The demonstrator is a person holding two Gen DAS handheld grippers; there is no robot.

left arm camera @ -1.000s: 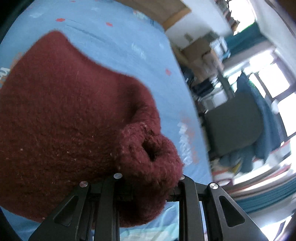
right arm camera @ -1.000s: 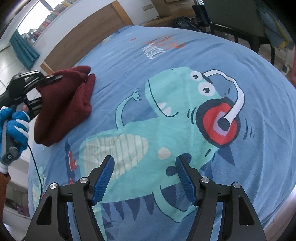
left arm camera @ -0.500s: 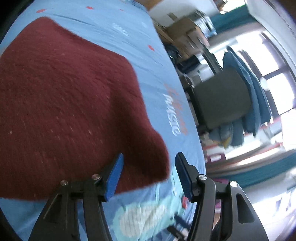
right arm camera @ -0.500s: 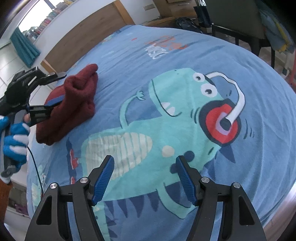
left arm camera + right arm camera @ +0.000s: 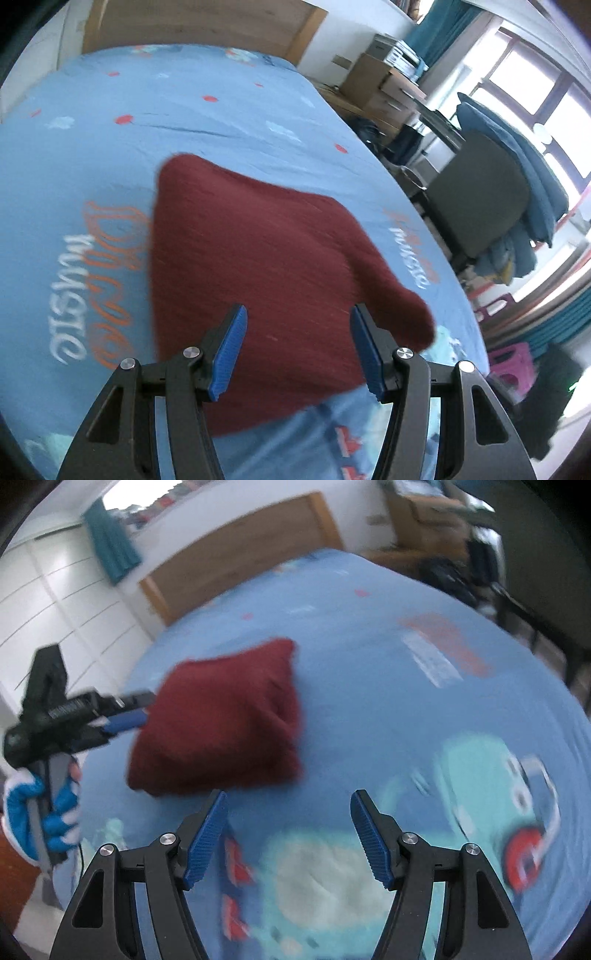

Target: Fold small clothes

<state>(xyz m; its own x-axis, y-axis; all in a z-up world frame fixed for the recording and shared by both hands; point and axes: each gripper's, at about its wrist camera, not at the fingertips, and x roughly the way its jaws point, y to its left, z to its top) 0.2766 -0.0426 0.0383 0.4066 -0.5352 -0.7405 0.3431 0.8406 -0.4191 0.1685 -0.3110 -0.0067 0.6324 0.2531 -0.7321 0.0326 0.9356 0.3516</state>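
Folded maroon garment (image 5: 221,720) lies mid-bedspread (image 5: 369,701), edges clear.

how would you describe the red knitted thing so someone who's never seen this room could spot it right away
Start at the bed with the wooden headboard and the light blue dinosaur-print cover. On the headboard half of it lies a folded, roughly square dark red knit garment. It is the only loose item and only dark red patch on the cover.
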